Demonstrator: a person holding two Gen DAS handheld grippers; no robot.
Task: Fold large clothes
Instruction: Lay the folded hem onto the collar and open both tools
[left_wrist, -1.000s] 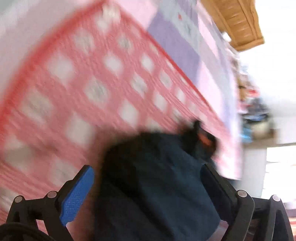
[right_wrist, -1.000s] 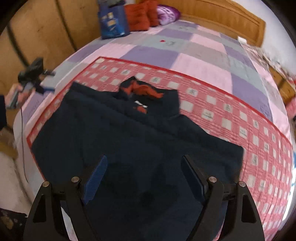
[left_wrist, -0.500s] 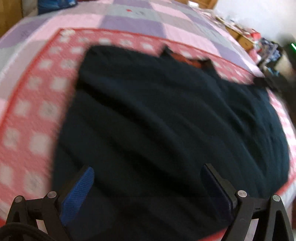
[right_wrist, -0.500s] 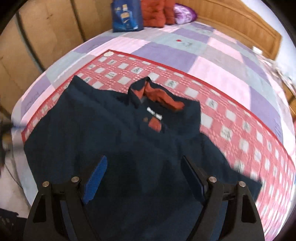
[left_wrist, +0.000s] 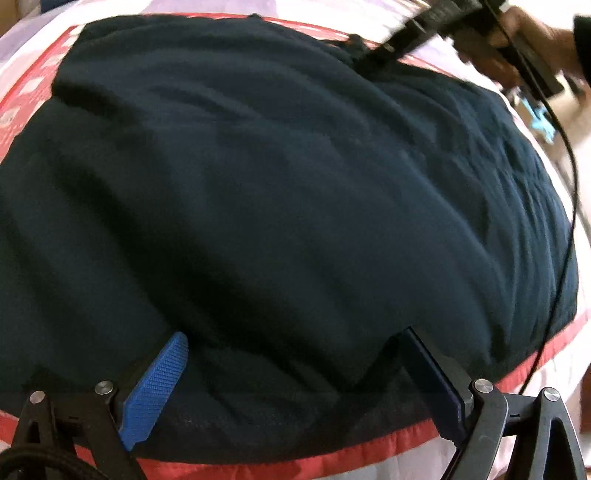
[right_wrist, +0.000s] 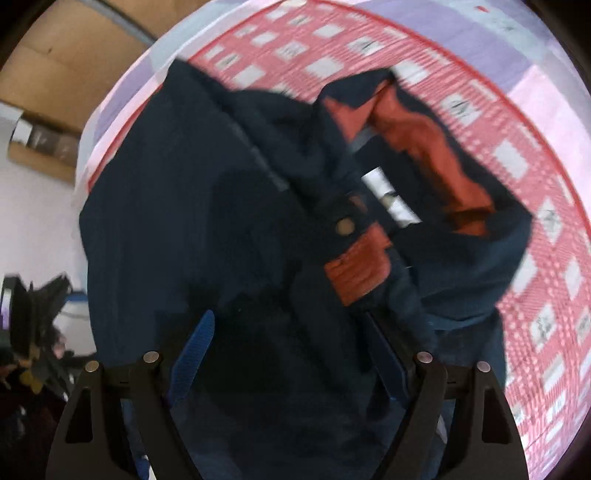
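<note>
**Both tongs wide over the dark jacket**

I'm looking down my left tongs (left_wrist: 291, 373) at the navy jacket (left_wrist: 280, 192), which lies spread out on the red checked blanket (left_wrist: 22, 92) on the bed. The jaws stand wide apart above the hem nearest me, blue pads clear of the cloth as far as I can see, nothing gripped. Far top right, a hand (left_wrist: 532, 40) carries my other tool with its black cable (left_wrist: 570, 184) trailing down across the jacket's edge.

On the right wrist view, my right tongs (right_wrist: 288, 343) are also wide open, poised over the collar end of the jacket (right_wrist: 192, 229). The orange lining (right_wrist: 424, 147) shows at the neck, with an orange flap (right_wrist: 356, 269) and a snap button (right_wrist: 344, 226) just below. Nothing is pinched between these pads either. The picture is blurred.
</note>
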